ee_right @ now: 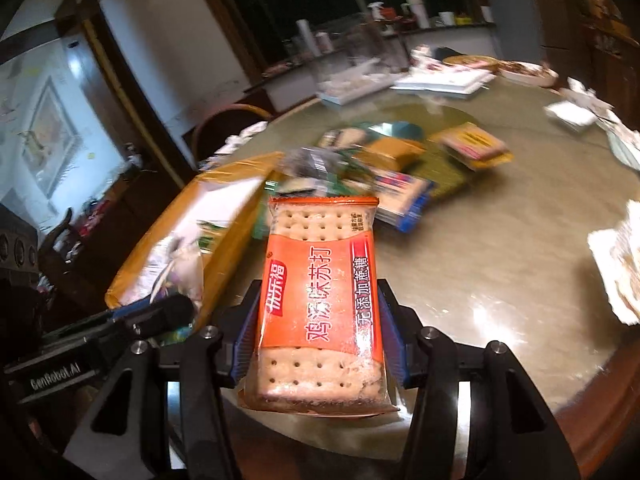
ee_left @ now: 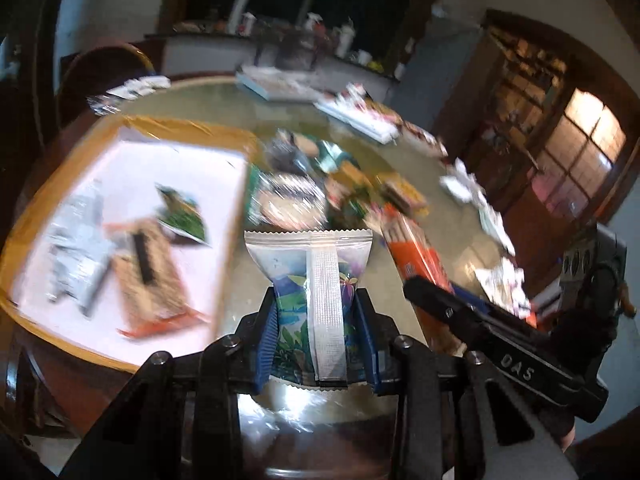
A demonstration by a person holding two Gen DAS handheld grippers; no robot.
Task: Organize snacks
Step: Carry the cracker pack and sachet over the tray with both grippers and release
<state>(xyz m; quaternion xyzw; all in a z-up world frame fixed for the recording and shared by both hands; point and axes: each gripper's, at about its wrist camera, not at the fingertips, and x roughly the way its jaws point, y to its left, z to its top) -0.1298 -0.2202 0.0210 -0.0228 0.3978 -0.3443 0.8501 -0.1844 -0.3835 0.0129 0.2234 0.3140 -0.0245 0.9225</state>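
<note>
My left gripper (ee_left: 316,304) is shut on a small snack packet (ee_left: 310,276) with a white seam strip and a colourful leafy print, held upright above the table. My right gripper (ee_right: 318,300) is shut on an orange soda cracker pack (ee_right: 320,292), its blue pads pressing both long sides. The same orange cracker pack (ee_left: 412,248) and the right gripper (ee_left: 424,292) show at the right of the left wrist view. A cardboard box (ee_left: 132,208) with a white inside holds a few snack packs. A pile of loose snacks (ee_right: 384,164) lies on the round table beyond both grippers.
The round glossy table (ee_right: 500,248) carries white trays and papers (ee_right: 440,80) at the far side and crumpled white wrappers (ee_right: 616,264) at the right edge. A dark wooden chair (ee_right: 224,124) stands behind the box. A counter with bottles runs along the back wall.
</note>
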